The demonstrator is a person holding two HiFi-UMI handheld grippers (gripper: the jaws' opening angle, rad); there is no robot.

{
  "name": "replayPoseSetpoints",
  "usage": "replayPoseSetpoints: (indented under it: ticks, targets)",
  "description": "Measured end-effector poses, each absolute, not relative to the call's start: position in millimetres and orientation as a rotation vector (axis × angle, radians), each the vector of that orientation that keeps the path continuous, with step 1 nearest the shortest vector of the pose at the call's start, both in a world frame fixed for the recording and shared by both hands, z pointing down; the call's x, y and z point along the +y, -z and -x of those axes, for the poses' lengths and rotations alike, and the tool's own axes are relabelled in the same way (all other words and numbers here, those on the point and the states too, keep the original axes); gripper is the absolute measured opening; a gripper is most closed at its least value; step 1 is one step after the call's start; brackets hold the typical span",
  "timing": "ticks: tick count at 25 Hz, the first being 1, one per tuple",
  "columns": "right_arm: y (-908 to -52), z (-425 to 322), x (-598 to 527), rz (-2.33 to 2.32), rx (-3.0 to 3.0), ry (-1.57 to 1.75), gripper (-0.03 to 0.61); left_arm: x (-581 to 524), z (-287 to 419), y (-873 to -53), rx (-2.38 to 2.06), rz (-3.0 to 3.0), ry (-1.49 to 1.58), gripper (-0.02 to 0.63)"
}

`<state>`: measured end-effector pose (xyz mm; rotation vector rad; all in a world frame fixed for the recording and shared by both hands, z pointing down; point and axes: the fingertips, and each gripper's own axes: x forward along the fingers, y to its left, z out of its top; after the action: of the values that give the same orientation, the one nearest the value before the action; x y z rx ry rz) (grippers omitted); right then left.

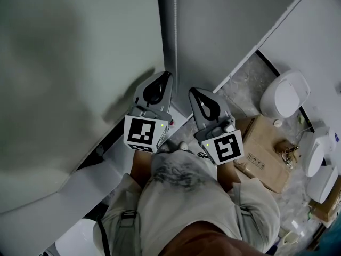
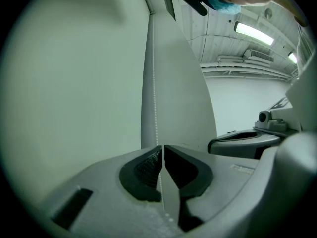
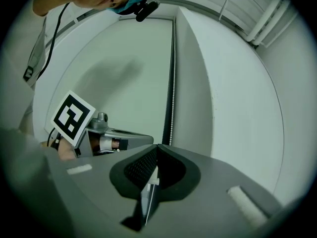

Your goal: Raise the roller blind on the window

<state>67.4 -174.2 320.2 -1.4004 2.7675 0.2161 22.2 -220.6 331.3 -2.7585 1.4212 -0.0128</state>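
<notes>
Roller blind (image 1: 69, 63) hangs down over the window, no glass showing. Left gripper (image 2: 162, 150) jaws are pinched on the bead chain (image 2: 155, 108). Right gripper (image 3: 156, 151) jaws are pressed together, apparently on the same chain. Grip achieved; the hauling looks mostly undone.

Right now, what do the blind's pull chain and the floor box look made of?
The bead chain: string of small pale round beads, matte; probably plastic, possibly coated metal. The cardboard box: plain brown matte board with printed handling symbols.
</notes>
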Motion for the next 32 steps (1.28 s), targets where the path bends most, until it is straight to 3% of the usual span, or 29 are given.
replayPoseSetpoints:
  ticks: [18, 23, 26, 32]
  targets:
    - [-318.3, -79.4, -192.6, 1.566, 2.703, -0.229, 0.009, -271.3, -34.7, -337.1, 1.36, 2.811, 0.036, 0.075]
    - [-316.6, -86.7, -192.4, 1.6, 2.688, -0.238, 0.009, -278.9, -38.2, -331.8, 1.36, 2.808, 0.026, 0.066]
    - [-321.1, -89.0, -195.1, 1.615, 2.683, -0.236, 0.009, -285.6, -39.1, -336.7, 1.357, 2.817, 0.006, 0.012]
    - [-324.7, -88.0, -191.1, 1.598, 2.685, -0.161, 0.009, -275.9, -38.7, -340.9, 1.294, 2.859, -0.037, 0.01]
